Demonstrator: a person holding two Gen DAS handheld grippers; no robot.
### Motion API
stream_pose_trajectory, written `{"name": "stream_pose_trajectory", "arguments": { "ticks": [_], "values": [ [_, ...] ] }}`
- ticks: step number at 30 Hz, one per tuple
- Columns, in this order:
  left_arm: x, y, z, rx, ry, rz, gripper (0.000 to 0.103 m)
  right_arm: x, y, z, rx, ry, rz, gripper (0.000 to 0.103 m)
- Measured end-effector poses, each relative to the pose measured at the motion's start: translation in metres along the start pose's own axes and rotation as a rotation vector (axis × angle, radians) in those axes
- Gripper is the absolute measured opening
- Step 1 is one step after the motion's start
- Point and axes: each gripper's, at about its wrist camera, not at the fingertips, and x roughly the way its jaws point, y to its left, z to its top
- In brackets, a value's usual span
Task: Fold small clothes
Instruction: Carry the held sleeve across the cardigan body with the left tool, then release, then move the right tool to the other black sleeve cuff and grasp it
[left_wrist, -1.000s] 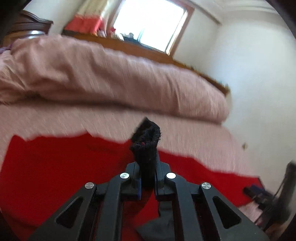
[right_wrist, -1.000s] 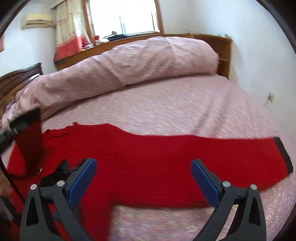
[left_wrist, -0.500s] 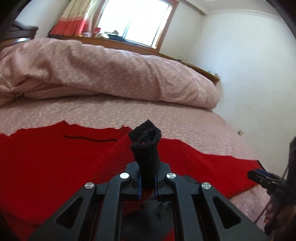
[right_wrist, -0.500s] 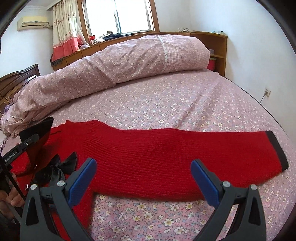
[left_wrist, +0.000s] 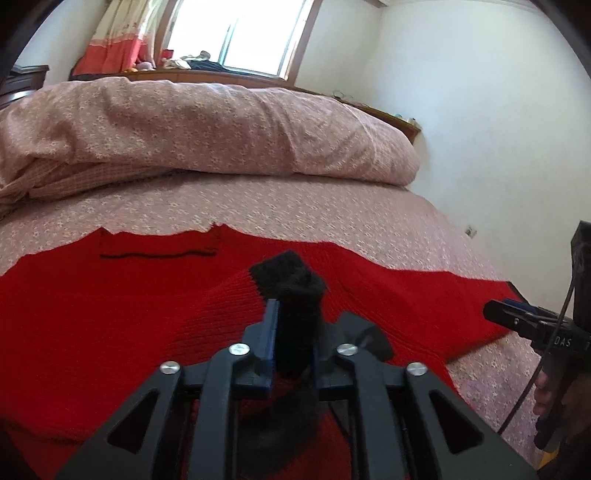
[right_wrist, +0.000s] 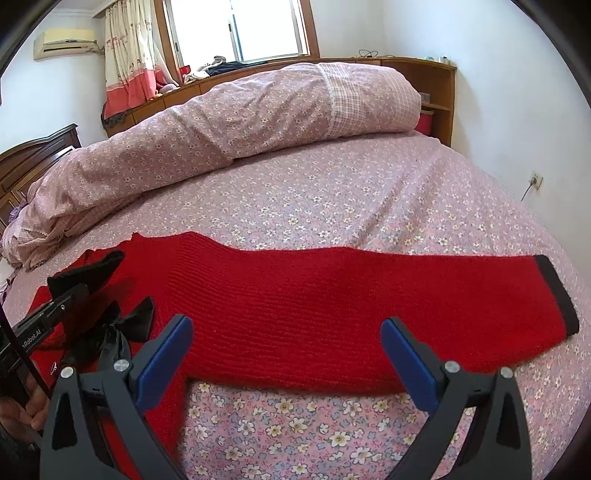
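A red knitted sweater (left_wrist: 92, 317) lies flat on the bed. My left gripper (left_wrist: 291, 332) is shut on the black cuff (left_wrist: 291, 284) of its left sleeve and holds it over the sweater's body, near a black bow (right_wrist: 129, 325). In the right wrist view the other sleeve (right_wrist: 369, 295) stretches to the right and ends in a black cuff (right_wrist: 557, 295). My right gripper (right_wrist: 288, 354) is open and empty, low over the near edge of that sleeve. The left gripper also shows in the right wrist view (right_wrist: 55, 310).
The bed has a pink flowered sheet (right_wrist: 332, 192). A rolled quilt (right_wrist: 240, 110) lies across the far side. A wooden headboard shelf (right_wrist: 436, 85) and white wall stand at the right. The right gripper shows at the right edge of the left wrist view (left_wrist: 524, 321).
My left gripper has carried the sleeve cuff across and lowered it over the sweater's body. The right gripper has stayed open and drawn a little closer to the right sleeve.
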Motion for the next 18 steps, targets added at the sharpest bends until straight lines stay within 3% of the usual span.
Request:
{"name": "stream_pose_trajectory", "arguments": {
  "ticks": [4, 10, 13, 18],
  "values": [
    [0.003, -0.016, -0.005, 0.000, 0.061, -0.082, 0.017, -0.005, -0.005, -0.002, 0.002, -0.003, -0.003, 0.103],
    [-0.010, -0.046, -0.010, 0.058, 0.081, -0.092, 0.020, -0.015, -0.029, -0.004, 0.065, -0.011, 0.007, 0.103],
    [-0.026, -0.048, -0.006, 0.080, 0.072, -0.033, 0.024, -0.024, -0.058, -0.009, 0.136, -0.027, 0.049, 0.103],
    [-0.063, -0.030, 0.005, 0.165, 0.060, 0.110, 0.029, -0.048, -0.139, -0.025, 0.283, -0.057, 0.023, 0.103]
  ]
}}
